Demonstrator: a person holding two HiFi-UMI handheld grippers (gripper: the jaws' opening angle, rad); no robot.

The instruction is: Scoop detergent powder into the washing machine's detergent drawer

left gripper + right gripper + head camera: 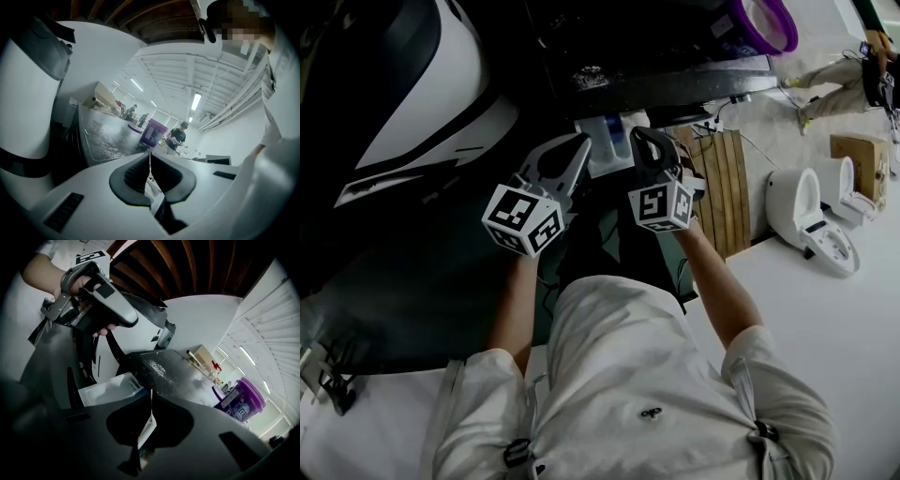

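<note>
Progress: no scoop shows in any view and neither gripper holds anything, so I judge that the scooping is not under way at this moment.
Left hand-held gripper (150,158): jaws pressed together, nothing between them, held close to the person's body.
Right hand-held gripper (151,397): jaws likewise closed on nothing, just beside the left one.
Detergent drawer (110,388): pulled out from the front of the washing machine (675,80), just ahead of both grippers. Its inside looks pale, and I cannot tell whether any powder is in it.
Purple detergent tub (766,24): stands on the far end of the machine top, well apart from the drawer, with its mouth open.
Spilled powder (157,365): scattered grains on the dark machine top.
Left to do: probably find a scoop, then load the drawer.
</note>
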